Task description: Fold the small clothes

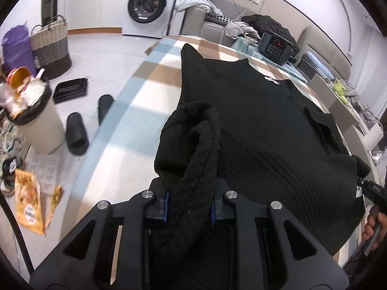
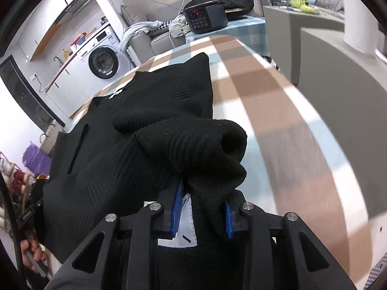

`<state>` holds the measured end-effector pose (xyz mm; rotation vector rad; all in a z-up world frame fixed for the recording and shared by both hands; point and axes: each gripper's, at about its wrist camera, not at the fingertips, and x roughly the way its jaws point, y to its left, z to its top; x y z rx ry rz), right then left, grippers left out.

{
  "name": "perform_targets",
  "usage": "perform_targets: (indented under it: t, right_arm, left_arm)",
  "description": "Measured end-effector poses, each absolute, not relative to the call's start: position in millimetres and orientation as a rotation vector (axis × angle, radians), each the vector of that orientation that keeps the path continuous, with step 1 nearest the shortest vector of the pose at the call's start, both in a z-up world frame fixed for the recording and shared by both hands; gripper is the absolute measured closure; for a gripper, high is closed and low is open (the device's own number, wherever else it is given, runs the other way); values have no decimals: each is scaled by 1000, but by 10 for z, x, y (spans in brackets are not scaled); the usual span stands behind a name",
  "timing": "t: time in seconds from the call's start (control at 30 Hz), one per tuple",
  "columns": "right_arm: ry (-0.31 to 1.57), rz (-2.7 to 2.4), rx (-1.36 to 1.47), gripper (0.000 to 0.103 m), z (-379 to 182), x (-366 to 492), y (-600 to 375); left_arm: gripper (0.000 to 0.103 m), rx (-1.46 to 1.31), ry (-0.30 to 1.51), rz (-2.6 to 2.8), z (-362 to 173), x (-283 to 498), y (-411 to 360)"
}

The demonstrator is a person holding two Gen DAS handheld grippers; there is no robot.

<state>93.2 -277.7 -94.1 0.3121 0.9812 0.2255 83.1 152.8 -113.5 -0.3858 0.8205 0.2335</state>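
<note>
A black ribbed knit garment (image 1: pixel 261 125) lies spread over a checked tablecloth (image 1: pixel 135 111). My left gripper (image 1: pixel 188 207) is shut on a bunched fold of the garment's near left edge, and the cloth humps up in front of its blue pads. In the right wrist view the same black garment (image 2: pixel 154 111) stretches away to the left. My right gripper (image 2: pixel 203 215) is shut on the garment's near right edge, with a white label (image 2: pixel 186 232) pinched between the pads. The other gripper and a hand (image 1: pixel 372 227) show at the right edge of the left wrist view.
A black cooker (image 1: pixel 278 46) sits at the table's far end. On the floor to the left stand a full bin (image 1: pixel 36 120), black slippers (image 1: pixel 77 133), a woven basket (image 1: pixel 50 46) and a snack bag (image 1: pixel 29 203). A washing machine (image 1: pixel 150 4) and grey sofa (image 2: pixel 150 29) lie beyond.
</note>
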Motion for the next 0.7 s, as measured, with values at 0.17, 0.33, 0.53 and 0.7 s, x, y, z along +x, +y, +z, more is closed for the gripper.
perform_targets:
  t: [0.17, 0.33, 0.53, 0.7]
  right_arm:
    - [977, 218, 357, 69, -933, 759, -2887]
    - [914, 167, 460, 64, -839, 580, -3229]
    - [918, 164, 505, 63, -831, 287, -3537]
    - [897, 220, 544, 49, -866, 78, -3549]
  left_arm:
    - [76, -392, 796, 273, -1059, 513, 1545]
    - [76, -437, 740, 358, -915, 167, 1684]
    - [70, -499, 712, 379, -835, -303, 1866]
    - [52, -516, 722, 373, -858, -540, 1815]
